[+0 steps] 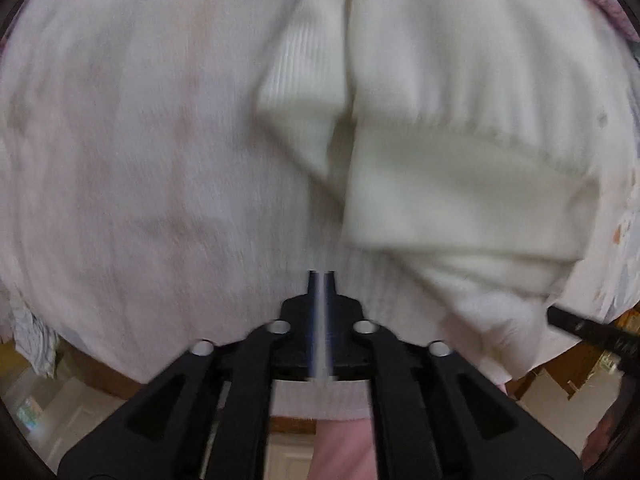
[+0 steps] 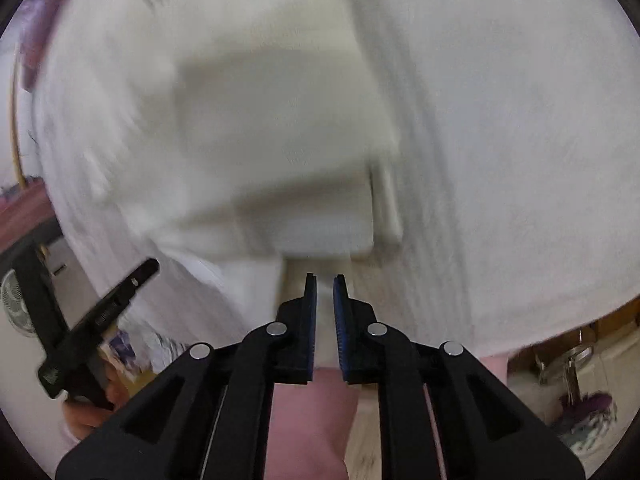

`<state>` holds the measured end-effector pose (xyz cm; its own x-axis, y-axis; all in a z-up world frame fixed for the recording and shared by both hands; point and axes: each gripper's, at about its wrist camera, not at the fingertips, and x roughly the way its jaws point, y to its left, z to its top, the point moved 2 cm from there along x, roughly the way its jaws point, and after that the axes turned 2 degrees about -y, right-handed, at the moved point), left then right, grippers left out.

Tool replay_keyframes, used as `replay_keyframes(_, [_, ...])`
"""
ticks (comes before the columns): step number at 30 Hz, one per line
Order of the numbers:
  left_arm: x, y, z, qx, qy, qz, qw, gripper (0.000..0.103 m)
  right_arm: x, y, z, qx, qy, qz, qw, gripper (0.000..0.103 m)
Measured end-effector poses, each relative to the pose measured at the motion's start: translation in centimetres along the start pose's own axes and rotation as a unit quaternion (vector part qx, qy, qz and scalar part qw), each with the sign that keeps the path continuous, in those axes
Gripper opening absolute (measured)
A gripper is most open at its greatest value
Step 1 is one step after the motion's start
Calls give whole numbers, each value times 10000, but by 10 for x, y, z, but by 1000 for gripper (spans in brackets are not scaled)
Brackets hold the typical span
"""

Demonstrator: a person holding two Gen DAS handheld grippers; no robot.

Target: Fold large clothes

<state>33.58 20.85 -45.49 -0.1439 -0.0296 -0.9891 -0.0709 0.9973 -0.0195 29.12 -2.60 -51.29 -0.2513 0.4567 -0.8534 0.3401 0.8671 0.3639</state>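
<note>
A large white knit garment (image 1: 160, 152) fills the left wrist view, with a folded sleeve and ribbed cuff (image 1: 452, 200) lying over it on the right. My left gripper (image 1: 321, 276) is shut on the garment's lower edge, with cloth between the pads. In the right wrist view the same garment (image 2: 500, 140) spreads out, with a folded layer (image 2: 280, 152) at centre. My right gripper (image 2: 324, 278) has its jaws a narrow gap apart over the garment's near edge, with cloth showing in the gap. The left gripper (image 2: 150, 268) shows at the left of that view. Both views are motion-blurred.
A purple cloth (image 2: 32, 40) lies at the far left edge. A fan (image 2: 16, 304) and floor clutter (image 2: 588, 412) sit below the surface's edge. Pink fabric (image 2: 312, 412) hangs near the bottom. The other gripper's tip (image 1: 588, 328) shows at the right of the left wrist view.
</note>
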Motion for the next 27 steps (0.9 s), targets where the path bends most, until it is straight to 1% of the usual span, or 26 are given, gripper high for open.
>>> replay_keyframes(1, [-9, -2, 8, 51, -170, 86, 9998, 56, -16, 7, 7, -132, -250, 21, 9996, 36])
replay_keyframes(2, [-16, -4, 13, 72, -330, 176, 9993, 76, -33, 14, 14, -242, -520, 28, 9984, 74])
replay_keyframes(3, [-26, -5, 21, 100, -577, 266, 9979, 77, -44, 11, 16, -307, -706, 10, 9970, 96])
replay_keyframes(4, [-34, -7, 29, 122, -720, 317, 9968, 77, -64, 18, 23, -430, -1096, -62, 9930, 95])
replay_keyframes(5, [-39, -9, 37, 129, -761, 390, 9963, 82, -73, 17, 24, -524, -1282, -57, 9904, 95])
replay_keyframes(6, [-47, -10, 67, 150, -798, 490, 9955, 83, -81, 14, 25, -595, -1372, -12, 9888, 95])
replay_keyframes(7, [-47, 10, 97, 209, -849, 602, 9944, 83, -89, 13, 31, -654, -1457, 78, 9871, 95])
replay_keyframes(8, [-53, 9, 113, 293, -909, 654, 9933, 83, -93, 10, 34, -680, -1496, 133, 9863, 95])
replay_keyframes(9, [-58, 0, 130, 402, -985, 628, 9923, 83, -95, 5, 30, -713, -1518, 157, 9857, 95])
replay_keyframes(10, [-65, -2, 148, 474, -1042, 574, 9918, 83, -95, 5, 35, -785, -1546, 162, 9847, 95])
replay_keyframes(11, [-59, -15, 165, 532, -1089, 525, 9912, 84, -96, 5, 41, -887, -1590, 151, 9832, 95])
replay_keyframes(12, [-59, -8, 161, 618, -1139, 471, 9904, 85, -104, -2, 40, -976, -1624, 142, 9818, 95])
replay_keyframes(13, [-62, -3, 158, 704, -1186, 432, 9895, 85, -113, -5, 45, -1093, -1658, 107, 9800, 95])
replay_keyframes(14, [-68, -5, 162, 785, -1231, 393, 9885, 85, -112, -5, 48, -1165, -1666, 82, 9791, 95])
replay_keyframes(15, [-59, 23, 166, 830, -1269, 326, 9879, 85, -108, -3, 56, -1258, -1667, 90, 9779, 95])
replay_keyframes(16, [-46, 47, 137, 840, -1290, 255, 9877, 85, -106, -4, 62, -1318, -1663, 114, 9772, 95])
replay_keyframes(17, [-45, 58, 142, 843, -1299, 139, 9878, 85, -105, -7, 71, -1357, -1643, 155, 9769, 95])
replay_keyframes(19, [-39, 63, 163, 796, -1295, -486, 9872, 85, -98, -12, 86, -1363, -1526, 265, 9785, 95])
replay_keyframes(20, [-34, 69, 172, 742, -1291, -729, 9862, 85, -93, -14, 93, -1342, -1494, 364, 9790, 95])
replay_keyframes(21, [-29, 72, 182, 569, -1323, -1114, 9833, 85, -94, -18, 97, -1331, -1490, 456, 9788, 95])
replay_keyframes(22, [-26, 74, 188, 482, -1326, -1352, 9807, 85, -89, -18, 106, -1336, -1506, 593, 9777, 95])
replay_keyframes(23, [-17, 77, 199, 360, -1281, -1801, 9746, 85, -89, -22, 111, -1343, -1531, 620, 9771, 95])
replay_keyframes(24, [-12, 75, 203, 305, -1193, -1979, 9725, 85, -87, -21, 118, -1364, -1588, 595, 9760, 95])
replay_keyframes(26, [8, 74, 220, 265, -913, -2182, 9713, 85, -82, -19, 128, -1458, -1664, 635, 9732, 95])
replay_keyframes(27, [15, 75, 226, 320, -874, -2182, 9715, 89, -79, -17, 132, -1503, -1665, 679, 9721, 95])
